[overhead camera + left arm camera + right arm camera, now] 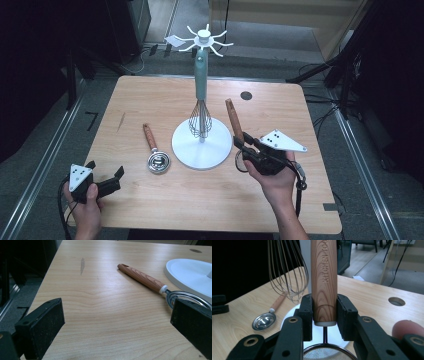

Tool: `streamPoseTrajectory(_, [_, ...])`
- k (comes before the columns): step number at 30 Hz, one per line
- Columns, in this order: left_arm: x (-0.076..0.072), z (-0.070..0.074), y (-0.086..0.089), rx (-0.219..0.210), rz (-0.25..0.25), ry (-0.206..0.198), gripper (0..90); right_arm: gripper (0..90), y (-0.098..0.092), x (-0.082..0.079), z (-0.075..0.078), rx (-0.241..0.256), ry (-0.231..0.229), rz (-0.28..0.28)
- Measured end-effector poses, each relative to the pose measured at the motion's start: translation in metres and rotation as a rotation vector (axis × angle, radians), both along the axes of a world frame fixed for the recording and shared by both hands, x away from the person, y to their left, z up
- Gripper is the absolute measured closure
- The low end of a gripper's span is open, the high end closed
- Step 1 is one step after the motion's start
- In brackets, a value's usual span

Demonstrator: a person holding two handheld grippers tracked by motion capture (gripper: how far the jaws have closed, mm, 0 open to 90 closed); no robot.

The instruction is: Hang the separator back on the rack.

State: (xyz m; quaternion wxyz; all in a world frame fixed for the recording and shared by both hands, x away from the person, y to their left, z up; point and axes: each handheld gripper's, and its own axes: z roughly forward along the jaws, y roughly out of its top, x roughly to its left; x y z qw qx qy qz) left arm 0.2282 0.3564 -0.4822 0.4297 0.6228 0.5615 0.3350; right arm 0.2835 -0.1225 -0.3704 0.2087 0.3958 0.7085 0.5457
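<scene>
Lying on the pale wooden table (165,210), a wood-handled strainer (233,120) is clamped by the right gripper (243,145) beside the white stand (202,145); the left gripper (102,172) is seen wide open. From the left gripper view, a steel measuring spoon (150,281) lies ahead. In the right gripper view, black pads (307,312) are pressed on the grained handle, mesh below

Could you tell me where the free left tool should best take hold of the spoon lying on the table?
Grip the spoon by its wooden handle, mid-length, coming from above with the open left tool across it. The handle lies flat, straight and clear of the white stand base; the metal bowl is shallow and slippery.
</scene>
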Motion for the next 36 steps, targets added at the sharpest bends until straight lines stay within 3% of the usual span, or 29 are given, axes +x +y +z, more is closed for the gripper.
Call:
streamPoseTrajectory(6, [0.000,0.000,0.000,0.002,0.000,-0.002,0.0,70.3,0.002,0.000,0.007,0.017,-0.019,0.016])
streamPoseTrajectory(25, [-0.001,0.000,-0.002,0.020,-0.004,-0.004,0.0,70.3,-0.007,-0.003,0.023,0.076,-0.056,-0.005])
streamPoseTrajectory(36, [0.000,0.000,-0.003,0.029,-0.005,0.005,0.0,70.3,-0.004,-0.002,0.038,0.083,-0.110,-0.010])
